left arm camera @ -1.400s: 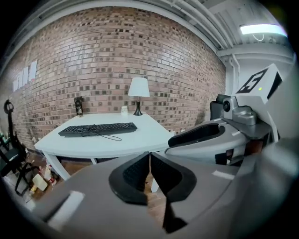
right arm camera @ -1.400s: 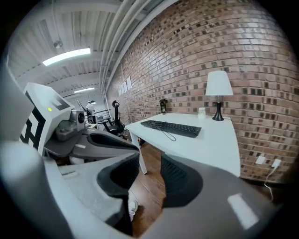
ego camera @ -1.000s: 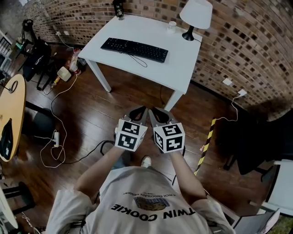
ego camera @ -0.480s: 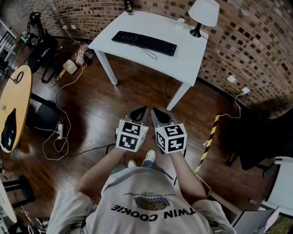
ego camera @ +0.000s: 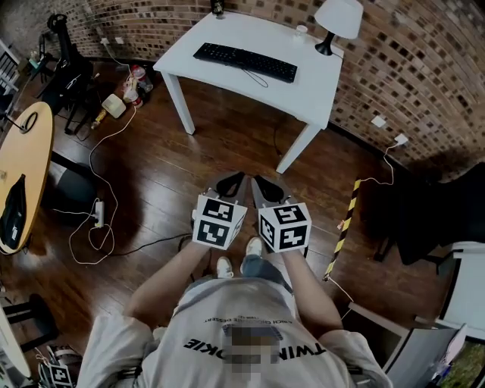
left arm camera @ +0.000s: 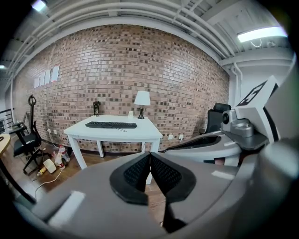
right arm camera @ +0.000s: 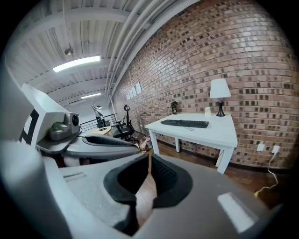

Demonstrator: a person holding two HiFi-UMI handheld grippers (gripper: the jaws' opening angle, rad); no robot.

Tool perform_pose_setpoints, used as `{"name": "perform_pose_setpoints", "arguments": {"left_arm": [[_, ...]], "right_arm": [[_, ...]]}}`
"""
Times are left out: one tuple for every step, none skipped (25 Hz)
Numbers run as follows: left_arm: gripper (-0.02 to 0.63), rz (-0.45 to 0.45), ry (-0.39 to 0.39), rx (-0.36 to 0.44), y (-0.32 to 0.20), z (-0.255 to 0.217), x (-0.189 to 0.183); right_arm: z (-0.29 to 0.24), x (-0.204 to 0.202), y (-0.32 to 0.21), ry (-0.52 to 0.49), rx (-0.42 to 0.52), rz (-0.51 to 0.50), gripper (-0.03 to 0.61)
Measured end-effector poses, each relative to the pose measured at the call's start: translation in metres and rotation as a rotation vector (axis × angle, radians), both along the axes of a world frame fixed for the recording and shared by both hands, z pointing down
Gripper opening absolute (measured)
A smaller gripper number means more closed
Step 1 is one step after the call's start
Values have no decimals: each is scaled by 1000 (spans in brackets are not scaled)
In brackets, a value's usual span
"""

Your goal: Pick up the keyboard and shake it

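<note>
The black keyboard (ego camera: 245, 62) lies flat on the white table (ego camera: 303, 95) by the brick wall, its cable curling on the top. It also shows far off as the keyboard (left arm camera: 110, 124) in the left gripper view and the keyboard (right arm camera: 184, 123) in the right gripper view. I hold both grippers side by side at waist height over the wooden floor, well short of the table. My left gripper (ego camera: 229, 184) is shut with nothing in it, pads together (left arm camera: 149, 156). My right gripper (ego camera: 265, 186) is shut too, tips touching (right arm camera: 149, 158), nothing held.
A white lamp (ego camera: 339, 19) and a small cup (ego camera: 302, 30) stand at the table's far right. A round wooden table (ego camera: 23, 174) is at the left. Cables (ego camera: 95, 220) trail on the floor. A yellow-black striped bar (ego camera: 345, 220) and a dark chair (ego camera: 432, 220) are at the right.
The person has stepped toward the table, feet showing below the grippers. The table has shifted right and toward the top edge of the head view. Both grippers keep their place before the body.
</note>
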State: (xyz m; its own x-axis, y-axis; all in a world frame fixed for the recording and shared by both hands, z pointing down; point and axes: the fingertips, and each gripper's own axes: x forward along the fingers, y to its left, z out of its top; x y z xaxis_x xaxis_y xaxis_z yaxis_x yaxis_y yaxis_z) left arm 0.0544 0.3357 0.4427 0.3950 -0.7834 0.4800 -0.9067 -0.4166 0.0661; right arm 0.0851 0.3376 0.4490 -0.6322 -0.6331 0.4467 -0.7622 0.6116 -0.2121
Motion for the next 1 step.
{"name": "perform_pose_setpoints", "arguments": {"left_arm": [[9, 3, -3, 5, 5, -1, -3]], "right_arm": [[-1, -2, 5, -3, 1, 6, 18]]}}
